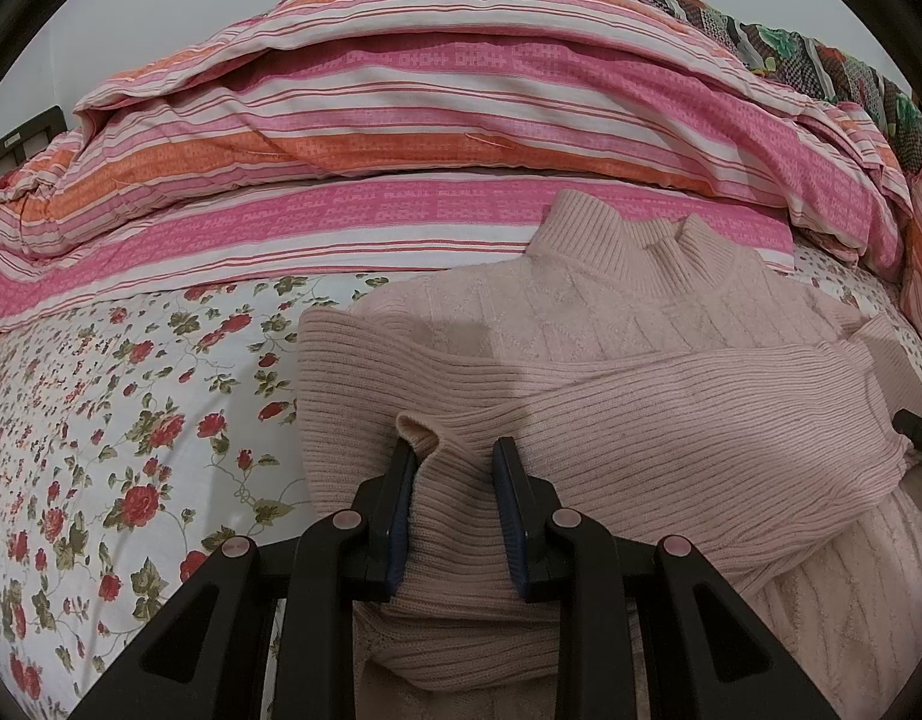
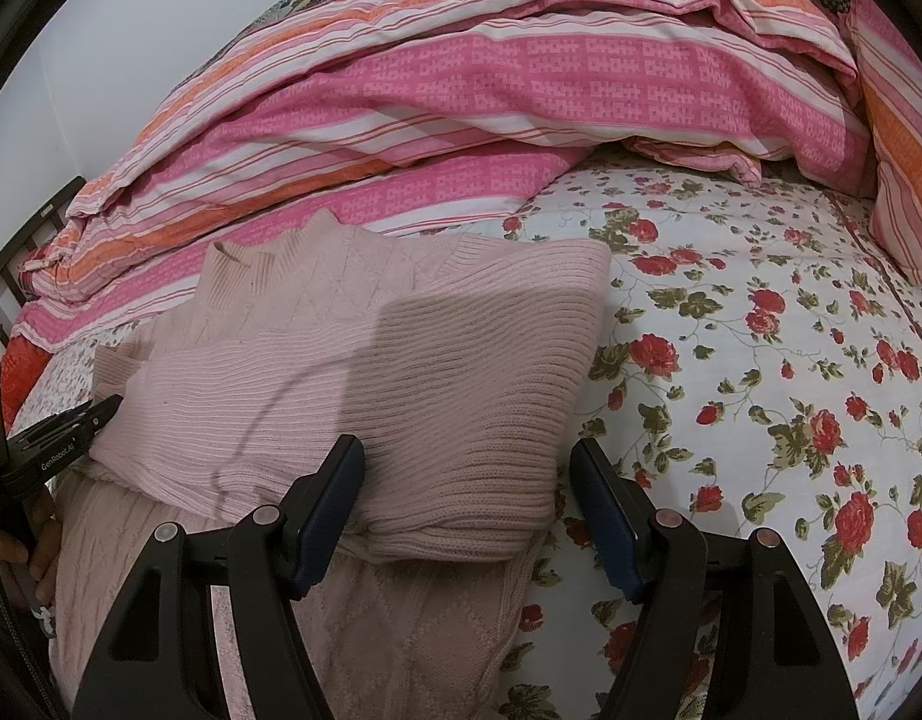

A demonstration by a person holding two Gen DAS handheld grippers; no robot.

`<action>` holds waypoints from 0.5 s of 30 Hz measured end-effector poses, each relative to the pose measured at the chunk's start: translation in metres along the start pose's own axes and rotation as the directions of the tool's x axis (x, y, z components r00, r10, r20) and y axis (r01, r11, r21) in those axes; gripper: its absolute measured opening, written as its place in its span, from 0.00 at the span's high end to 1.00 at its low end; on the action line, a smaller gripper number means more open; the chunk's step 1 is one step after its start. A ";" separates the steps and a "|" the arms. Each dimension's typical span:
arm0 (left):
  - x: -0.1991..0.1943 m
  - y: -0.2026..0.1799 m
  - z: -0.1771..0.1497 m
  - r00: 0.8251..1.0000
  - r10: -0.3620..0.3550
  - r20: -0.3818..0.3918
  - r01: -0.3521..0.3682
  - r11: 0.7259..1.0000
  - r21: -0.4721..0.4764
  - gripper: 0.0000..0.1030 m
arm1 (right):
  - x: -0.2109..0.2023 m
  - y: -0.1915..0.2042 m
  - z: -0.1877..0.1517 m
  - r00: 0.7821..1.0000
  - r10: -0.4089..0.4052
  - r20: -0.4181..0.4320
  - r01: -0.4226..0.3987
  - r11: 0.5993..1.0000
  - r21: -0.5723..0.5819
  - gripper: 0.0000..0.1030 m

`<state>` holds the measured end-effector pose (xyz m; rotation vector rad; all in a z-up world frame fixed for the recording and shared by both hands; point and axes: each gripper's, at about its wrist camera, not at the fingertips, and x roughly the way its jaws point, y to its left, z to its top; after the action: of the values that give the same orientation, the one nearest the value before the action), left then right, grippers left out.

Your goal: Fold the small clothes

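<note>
A pale pink knit sweater (image 1: 610, 324) lies on the floral bed sheet (image 1: 131, 420), collar toward the striped quilt, with both ribbed sleeves folded across its chest. My left gripper (image 1: 455, 450) stands with its jaws partly apart around the cuff end of the upper sleeve (image 1: 425, 429); the left pad touches the cuff. In the right wrist view the sweater (image 2: 341, 360) fills the lower left. My right gripper (image 2: 466, 456) is open and empty, its jaws astride the folded sleeve's right edge (image 2: 520, 450).
A pink, orange and white striped quilt (image 1: 431, 120) is heaped along the far side of the bed. A dark patterned blanket (image 1: 790, 42) lies behind it. A dark bed frame (image 2: 35, 234) shows at the far left. Floral sheet (image 2: 760, 390) extends to the right.
</note>
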<state>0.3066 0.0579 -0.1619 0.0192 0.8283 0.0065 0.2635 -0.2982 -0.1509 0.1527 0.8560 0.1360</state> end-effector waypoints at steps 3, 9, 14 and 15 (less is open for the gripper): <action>0.000 0.000 0.000 1.000 0.000 0.000 0.000 1.000 0.000 0.76 | 0.000 0.003 0.000 1.000 -0.015 0.002 0.015 1.000 -0.011 0.32; 0.000 0.000 0.000 1.000 0.000 0.000 0.000 1.000 0.000 0.76 | 0.001 0.003 0.000 1.000 -0.019 0.002 0.019 1.000 -0.015 0.32; 0.000 0.000 0.000 1.000 -0.001 0.000 0.001 1.000 -0.001 0.76 | 0.000 0.003 0.000 1.000 -0.021 0.003 0.021 1.000 -0.020 0.30; 0.000 0.000 0.000 1.000 -0.001 0.000 0.001 1.000 -0.002 0.76 | 0.000 0.005 0.000 1.000 -0.025 0.007 0.025 0.999 -0.029 0.30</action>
<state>0.3068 0.0582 -0.1619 0.0173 0.8286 0.0061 0.2631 -0.2933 -0.1497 0.1152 0.8491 0.1242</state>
